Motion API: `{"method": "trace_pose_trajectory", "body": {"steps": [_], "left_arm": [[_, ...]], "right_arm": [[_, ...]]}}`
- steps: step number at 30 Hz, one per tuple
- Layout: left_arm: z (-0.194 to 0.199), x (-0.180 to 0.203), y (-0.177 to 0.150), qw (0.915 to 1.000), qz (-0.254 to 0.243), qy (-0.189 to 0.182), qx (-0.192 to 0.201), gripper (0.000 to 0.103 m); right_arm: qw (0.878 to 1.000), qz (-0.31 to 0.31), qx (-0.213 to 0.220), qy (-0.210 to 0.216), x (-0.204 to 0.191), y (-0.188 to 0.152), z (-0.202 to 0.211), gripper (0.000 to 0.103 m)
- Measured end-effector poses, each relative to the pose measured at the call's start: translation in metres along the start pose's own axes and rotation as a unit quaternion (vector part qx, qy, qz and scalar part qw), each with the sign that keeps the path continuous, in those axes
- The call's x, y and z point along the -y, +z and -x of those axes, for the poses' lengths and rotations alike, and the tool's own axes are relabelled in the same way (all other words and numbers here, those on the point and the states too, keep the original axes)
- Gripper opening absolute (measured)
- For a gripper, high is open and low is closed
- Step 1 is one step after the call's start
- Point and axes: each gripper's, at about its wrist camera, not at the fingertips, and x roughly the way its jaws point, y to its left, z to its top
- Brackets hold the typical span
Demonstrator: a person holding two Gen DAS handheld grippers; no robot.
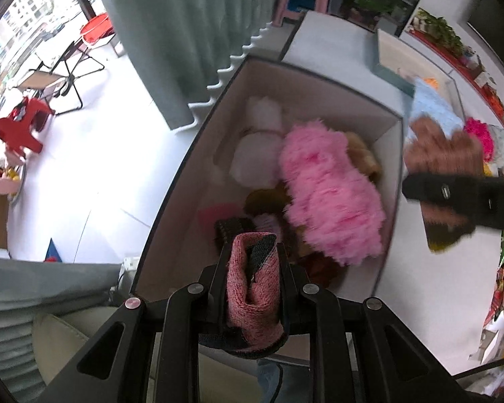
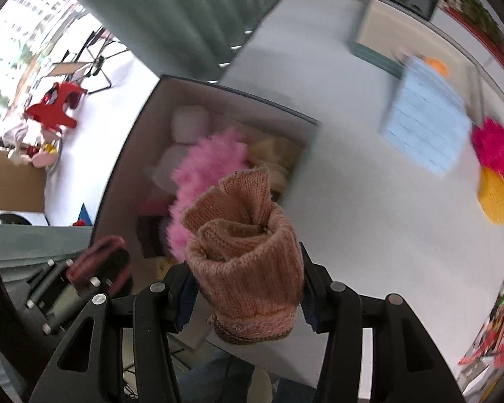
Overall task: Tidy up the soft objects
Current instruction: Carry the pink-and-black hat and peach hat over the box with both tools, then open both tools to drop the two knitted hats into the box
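My left gripper (image 1: 252,255) is shut on a pink and dark knitted glove (image 1: 253,288) and holds it over the near end of an open box (image 1: 391,154). The box holds a fluffy pink item (image 1: 326,194), white soft pieces (image 1: 258,147) and brown ones. My right gripper (image 2: 245,252) is shut on a peach knitted glove (image 2: 248,262), above the table beside the box (image 2: 144,127). It shows in the left wrist view (image 1: 460,191) to the right of the box with the glove (image 1: 443,154). The left gripper (image 2: 94,268) shows at the lower left of the right wrist view.
On the white table (image 2: 352,184) lie a light blue cloth (image 2: 426,134), a magenta fluffy item (image 2: 494,147) and a yellow knitted item (image 2: 494,198). A second open box (image 2: 386,23) stands at the far end. Curtain, red stool and folding chair are to the left.
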Motion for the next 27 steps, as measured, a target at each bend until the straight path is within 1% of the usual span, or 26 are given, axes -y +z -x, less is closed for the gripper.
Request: {"method": "trace_pose_trajectory", "body": {"steps": [2,3,4,5,6,8,9,10,11,13,15,17,19,21,22,24,27], "left_arm": [[-0.004,-0.003,-0.002,1.0000,0.003,0.000,-0.003,0.025],[-0.006,-0.004,-0.003,1.0000,0.007,-0.002,-0.003,0.029],[-0.006,-0.006,-0.003,0.9999,0.011,-0.005,-0.001,0.056],[-0.006,-0.007,-0.004,0.9999,0.013,-0.006,0.001,0.095],[-0.005,-0.008,-0.005,0.9998,0.017,-0.003,0.004,0.103],[-0.001,-0.007,-0.006,0.9998,0.013,-0.001,0.018,0.103],[-0.001,-0.006,-0.006,0.9998,0.011,-0.004,0.019,0.103],[-0.001,-0.005,-0.007,0.9997,0.013,-0.004,0.019,0.103],[-0.001,-0.005,-0.006,0.9997,0.014,-0.007,0.019,0.103],[0.001,-0.005,-0.006,0.9995,0.018,-0.013,0.021,0.103],[0.011,-0.007,-0.007,0.9984,0.028,-0.024,0.043,0.103],[0.018,-0.010,-0.007,0.9972,0.038,-0.030,0.057,0.103],[0.021,-0.013,-0.005,0.9976,0.048,-0.025,0.044,0.103],[0.017,-0.014,-0.002,0.9982,0.047,-0.034,0.016,0.103],[0.016,-0.014,-0.002,0.9982,0.047,-0.035,0.013,0.103],[0.016,-0.016,-0.004,0.9983,0.051,-0.021,0.016,0.103],[0.015,-0.018,-0.006,0.9982,0.056,-0.019,0.007,0.103]], "right_arm": [[1.000,0.016,0.001,-0.004,-0.013,0.011,-0.006,0.057],[1.000,0.020,0.002,-0.005,-0.015,0.013,-0.008,0.058],[1.000,0.023,0.005,-0.005,-0.018,0.017,-0.009,0.061],[1.000,0.026,0.009,-0.001,-0.020,0.022,-0.010,0.072],[1.000,0.028,0.011,0.001,-0.021,0.025,-0.011,0.087],[0.999,0.030,0.021,-0.002,-0.022,0.030,-0.009,0.088],[0.999,0.033,0.030,-0.004,-0.022,0.031,-0.007,0.093],[0.999,0.036,0.034,-0.009,-0.022,0.032,-0.005,0.101],[0.998,0.038,0.040,-0.014,-0.020,0.031,-0.003,0.103],[0.998,0.037,0.044,-0.012,-0.017,0.029,0.001,0.103],[0.999,0.034,0.040,-0.007,-0.012,0.025,0.005,0.103],[0.998,0.032,0.046,-0.009,-0.007,0.019,0.011,0.103],[0.998,0.028,0.049,-0.012,-0.001,0.013,0.017,0.103],[0.998,0.020,0.052,-0.011,0.005,0.007,0.022,0.103],[0.999,0.017,0.050,-0.012,0.007,0.005,0.023,0.103],[0.999,0.006,0.050,-0.011,0.011,0.000,0.027,0.103],[0.999,0.003,0.044,-0.011,0.012,-0.007,0.028,0.103]]}}
